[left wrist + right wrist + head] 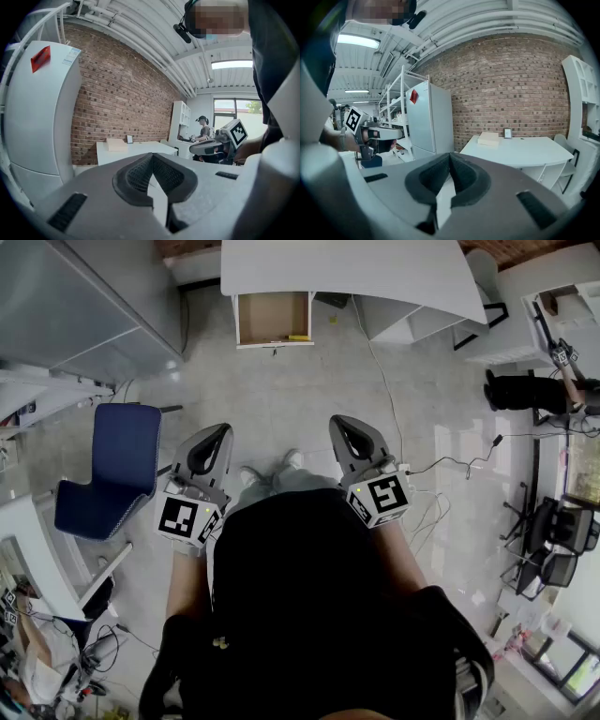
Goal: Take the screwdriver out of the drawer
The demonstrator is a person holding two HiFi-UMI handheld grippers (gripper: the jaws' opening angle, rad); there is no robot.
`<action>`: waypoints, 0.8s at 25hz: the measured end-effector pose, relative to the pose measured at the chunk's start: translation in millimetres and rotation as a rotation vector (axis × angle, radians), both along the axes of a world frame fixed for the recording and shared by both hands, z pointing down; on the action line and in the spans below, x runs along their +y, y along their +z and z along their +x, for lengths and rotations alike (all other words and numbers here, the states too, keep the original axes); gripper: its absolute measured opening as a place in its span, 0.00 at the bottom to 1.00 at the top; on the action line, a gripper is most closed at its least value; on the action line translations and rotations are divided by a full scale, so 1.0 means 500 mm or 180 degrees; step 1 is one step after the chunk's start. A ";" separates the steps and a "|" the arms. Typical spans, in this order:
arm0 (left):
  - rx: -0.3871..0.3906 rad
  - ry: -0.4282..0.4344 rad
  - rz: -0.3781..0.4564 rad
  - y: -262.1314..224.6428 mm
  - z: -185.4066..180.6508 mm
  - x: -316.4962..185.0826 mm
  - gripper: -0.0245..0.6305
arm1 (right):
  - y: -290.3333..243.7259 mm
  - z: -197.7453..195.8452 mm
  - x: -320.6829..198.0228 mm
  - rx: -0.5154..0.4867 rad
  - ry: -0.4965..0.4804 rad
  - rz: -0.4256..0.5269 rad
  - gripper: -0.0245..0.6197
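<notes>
At twelve o'clock in the drawer (272,317), the screwdriver (298,337) looks light and stiff; I'd pinch its handle. Left gripper (152,157) and right gripper (450,155): closed, empty.

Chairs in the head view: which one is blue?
The chair at the picture's left; the chairs at the right edge are black.

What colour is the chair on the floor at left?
The chair is dark blue; the head view shows it best.
</notes>
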State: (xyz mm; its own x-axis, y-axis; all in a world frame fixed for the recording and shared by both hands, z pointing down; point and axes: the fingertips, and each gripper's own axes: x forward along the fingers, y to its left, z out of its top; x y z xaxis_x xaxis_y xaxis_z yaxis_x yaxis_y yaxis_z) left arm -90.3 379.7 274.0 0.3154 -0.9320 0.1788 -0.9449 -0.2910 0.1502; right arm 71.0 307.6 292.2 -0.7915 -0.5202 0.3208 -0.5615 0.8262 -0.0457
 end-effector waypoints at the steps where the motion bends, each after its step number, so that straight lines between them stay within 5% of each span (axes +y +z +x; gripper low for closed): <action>1: -0.0002 0.0001 -0.0006 0.000 0.007 -0.005 0.04 | -0.001 0.007 -0.005 -0.0017 0.0005 -0.0010 0.05; 20: -0.0136 0.0108 0.0015 -0.026 0.160 -0.154 0.04 | 0.004 0.141 -0.133 -0.0279 -0.0018 -0.0090 0.05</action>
